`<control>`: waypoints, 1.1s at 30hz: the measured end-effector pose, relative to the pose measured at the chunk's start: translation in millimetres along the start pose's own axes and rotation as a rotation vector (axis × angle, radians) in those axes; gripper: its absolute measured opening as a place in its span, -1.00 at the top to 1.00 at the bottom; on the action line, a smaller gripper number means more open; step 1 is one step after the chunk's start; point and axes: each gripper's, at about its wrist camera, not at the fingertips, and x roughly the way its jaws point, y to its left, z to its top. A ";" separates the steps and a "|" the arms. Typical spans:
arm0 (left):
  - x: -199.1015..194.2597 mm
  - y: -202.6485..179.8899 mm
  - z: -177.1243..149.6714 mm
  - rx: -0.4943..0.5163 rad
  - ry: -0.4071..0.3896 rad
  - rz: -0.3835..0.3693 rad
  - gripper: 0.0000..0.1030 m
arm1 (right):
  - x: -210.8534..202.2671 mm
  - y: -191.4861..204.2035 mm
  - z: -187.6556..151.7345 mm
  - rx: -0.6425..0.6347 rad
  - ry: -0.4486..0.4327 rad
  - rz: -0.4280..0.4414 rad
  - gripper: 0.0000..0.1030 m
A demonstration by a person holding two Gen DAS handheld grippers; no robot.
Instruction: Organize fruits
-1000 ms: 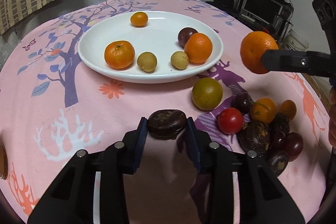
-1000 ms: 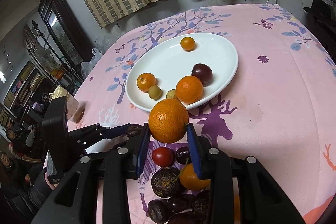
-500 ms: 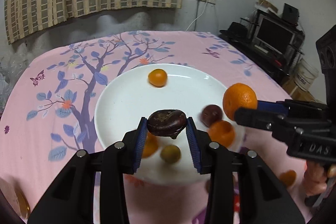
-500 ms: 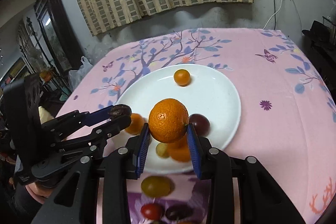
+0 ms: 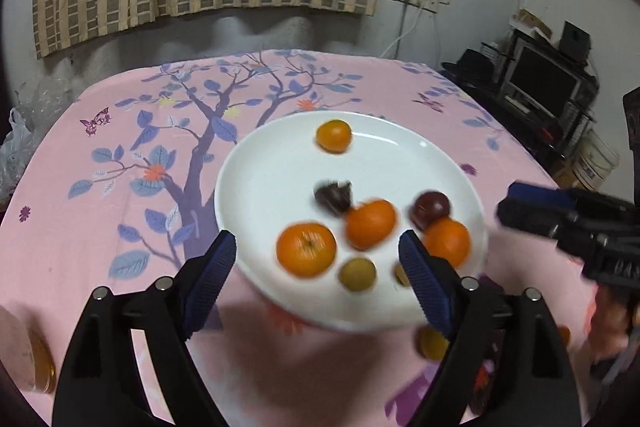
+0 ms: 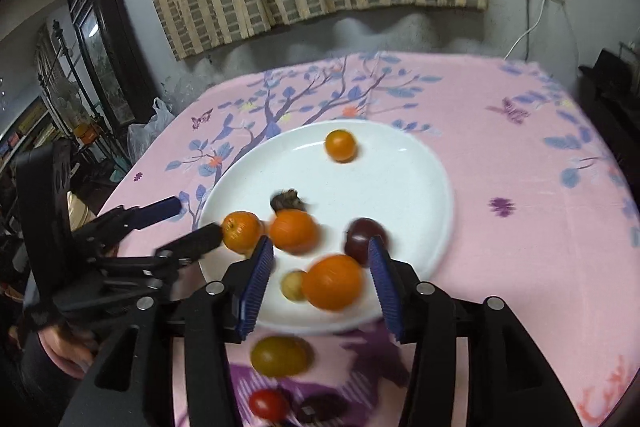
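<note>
On the pink tree-print tablecloth (image 5: 120, 211) sits a white plate (image 5: 280, 163) holding the sorted fruit — a small orange (image 5: 334, 135) near the far rim, a dark wrinkled fruit (image 5: 333, 195) blurred at mid-plate, three larger oranges (one of them (image 5: 306, 249) nearest the left gripper), a dark plum (image 5: 431, 209) and a yellowish round fruit (image 5: 357, 274) by the near edge. The left gripper (image 5: 316, 279) hovers over the plate's near side, its jaws opening and nothing between the pads. The right gripper (image 6: 320, 287) is beside it, its jaws opening too; the orange (image 6: 333, 282) seen between its fingers touches neither pad. Off the plate, near the right gripper, lie a yellow-green fruit (image 6: 280, 355) and a red tomato (image 6: 268, 403) — with more dark fruit beside them.
</note>
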 end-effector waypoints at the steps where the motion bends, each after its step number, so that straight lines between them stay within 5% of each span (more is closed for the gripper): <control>1: -9.6 -1.6 -7.2 0.005 -0.001 -0.017 -0.61 | -13.3 -5.7 -6.9 -0.004 -0.013 -0.010 -0.05; 7: -44.2 -21.1 -49.4 0.068 0.026 -0.057 -0.71 | -70.7 -38.5 -73.2 0.015 0.018 -0.058 -0.06; 13: -68.3 -52.6 -90.2 0.167 0.038 -0.106 -0.72 | -85.0 -43.3 -133.5 0.048 0.091 -0.031 -0.04; 21: -78.6 -68.9 -124.0 0.187 0.077 -0.164 -0.72 | -70.7 -61.4 -147.8 0.161 0.111 -0.027 -0.01; 28: -74.8 -82.9 -133.8 0.213 0.120 -0.221 -0.70 | -62.1 -65.5 -154.4 0.193 0.130 0.030 0.24; 33: -64.1 -103.0 -141.7 0.251 0.180 -0.302 -0.29 | -71.0 -73.8 -152.6 0.228 0.090 0.019 0.24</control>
